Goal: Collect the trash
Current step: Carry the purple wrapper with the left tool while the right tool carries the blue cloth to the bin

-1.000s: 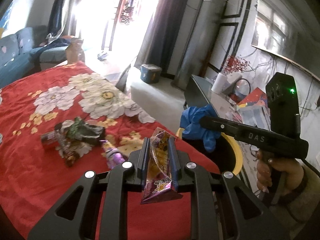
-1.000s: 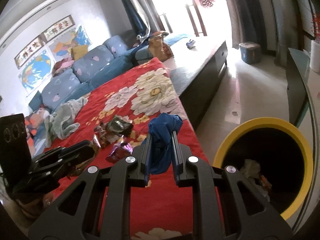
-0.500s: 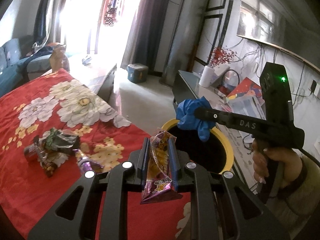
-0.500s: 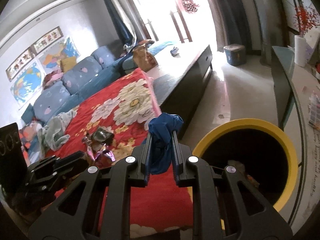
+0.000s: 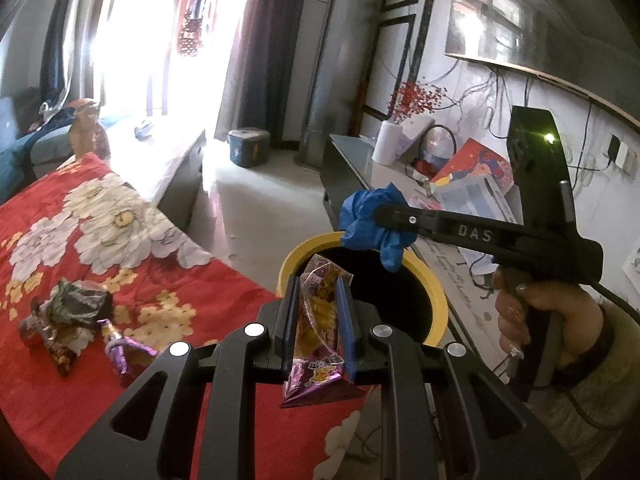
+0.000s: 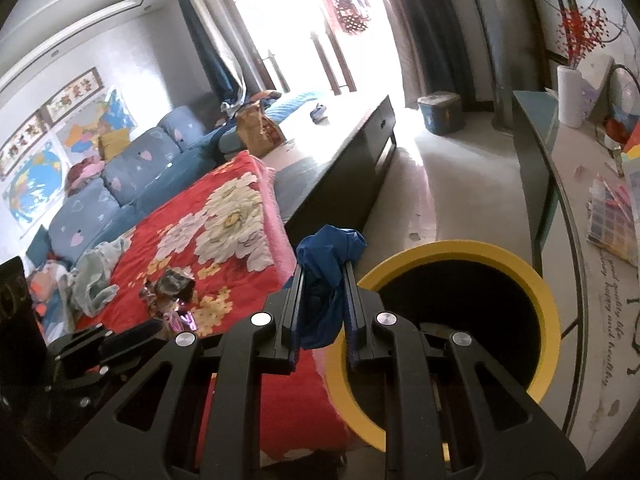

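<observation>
My left gripper (image 5: 318, 300) pinches a crinkled purple-yellow foil wrapper (image 5: 320, 332); my right gripper (image 6: 322, 292) clamps crumpled blue cloth (image 6: 328, 264), both beside the yellow-rimmed round bin (image 6: 516, 264).

bin (image 6: 472, 252) inside: dark, contents cannot be told
window (image 5: 132, 32): overexposed, nothing readable outside
wrapper pile (image 5: 68, 320) print: too small to read
person's sleeve (image 5: 600, 420): cut by frame edge
</observation>
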{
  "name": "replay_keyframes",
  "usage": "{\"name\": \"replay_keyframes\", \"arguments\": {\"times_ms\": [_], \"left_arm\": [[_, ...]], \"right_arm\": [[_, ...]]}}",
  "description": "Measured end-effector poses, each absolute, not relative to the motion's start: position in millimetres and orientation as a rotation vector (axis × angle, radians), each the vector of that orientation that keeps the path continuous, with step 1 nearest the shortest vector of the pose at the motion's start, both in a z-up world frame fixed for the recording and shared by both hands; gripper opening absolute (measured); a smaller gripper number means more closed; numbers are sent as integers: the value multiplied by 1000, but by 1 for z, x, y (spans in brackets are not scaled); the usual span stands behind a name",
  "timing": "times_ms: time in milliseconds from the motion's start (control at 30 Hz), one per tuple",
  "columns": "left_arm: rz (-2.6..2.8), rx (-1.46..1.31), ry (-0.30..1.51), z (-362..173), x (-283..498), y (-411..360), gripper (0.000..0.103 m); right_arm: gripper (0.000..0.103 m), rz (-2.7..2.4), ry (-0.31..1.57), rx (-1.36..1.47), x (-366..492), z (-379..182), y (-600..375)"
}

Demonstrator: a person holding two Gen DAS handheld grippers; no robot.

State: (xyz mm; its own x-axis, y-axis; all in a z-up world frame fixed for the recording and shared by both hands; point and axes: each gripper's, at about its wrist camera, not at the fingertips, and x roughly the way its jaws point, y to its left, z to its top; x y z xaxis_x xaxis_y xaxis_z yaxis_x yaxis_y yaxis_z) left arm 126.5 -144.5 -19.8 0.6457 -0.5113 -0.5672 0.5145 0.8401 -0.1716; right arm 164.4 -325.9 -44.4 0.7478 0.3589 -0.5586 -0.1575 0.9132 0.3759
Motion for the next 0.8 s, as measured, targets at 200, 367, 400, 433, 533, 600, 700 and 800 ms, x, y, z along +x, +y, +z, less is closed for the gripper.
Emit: {"name": "replay_keyframes", "arguments": {"times_ms": [200,367,400,433,533,600,700,800], "left_arm": [[-615,30,648,-25,127,-166,18],[-633,49,648,-29,128,-179,18],[-637,52,649,-29,129,-182,18],[-642,56,649,-30,129,-185,18],[-652,64,649,-32,130,-192,18],[-656,68,651,-33,131,-198,18],[-662,73,653,-35,133,-203,18],[-667,77,654,-38,135,-209,18]], "right_arm": [[12,251,673,336,166,-50,-341],[12,214,673,353,168,-55,-355],[12,208,675,360,169,-56,-358],[12,201,676,366,169,-57,-362],[12,181,677,382,171,-61,-370],[12,171,678,390,171,-63,-374],[12,152,679,401,172,-66,-382],[12,134,682,411,173,-70,-390]]}}
